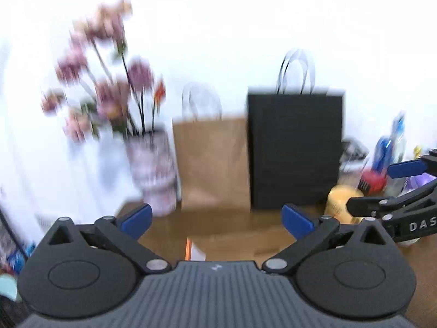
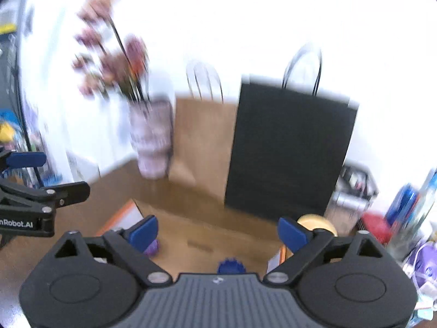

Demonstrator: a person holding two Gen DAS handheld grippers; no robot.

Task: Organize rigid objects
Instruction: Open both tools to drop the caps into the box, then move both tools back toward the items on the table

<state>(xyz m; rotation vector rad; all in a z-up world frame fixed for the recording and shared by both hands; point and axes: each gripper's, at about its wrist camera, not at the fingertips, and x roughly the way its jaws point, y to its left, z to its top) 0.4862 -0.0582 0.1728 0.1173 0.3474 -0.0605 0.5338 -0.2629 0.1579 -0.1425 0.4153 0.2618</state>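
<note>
Left gripper (image 1: pixel 217 220): hanging above the table (image 1: pixel 245 235) with its jaws spread wide and nothing between them; its blue pads (image 1: pixel 136 220) are pointing toward the bags.
Right gripper (image 2: pixel 217 232): also gaping wide and holding nothing, hovering over a cardboard box (image 2: pixel 202 235); it is showing at the right edge of the left view.
Box: lying flat on the table in front of the bags, its orange-edged flap (image 2: pixel 124 214) sticking up at the left.
Small items: a purple piece (image 2: pixel 151 247) is sitting just beside the right gripper's left pad; a blue toothed piece (image 2: pixel 230 266) is peeking out by the gripper body; a yellow round thing (image 2: pixel 318 222) is resting behind its right pad.
Bags: a brown bag (image 1: pixel 211 164) and a black bag (image 1: pixel 295 150) are standing upright side by side against the wall.
Vase (image 1: pixel 153 169): standing left of the brown bag, holding pink flowers (image 1: pixel 103 82).
Clutter (image 1: pixel 382 164): piling up right of the black bag; too blurred to name.
</note>
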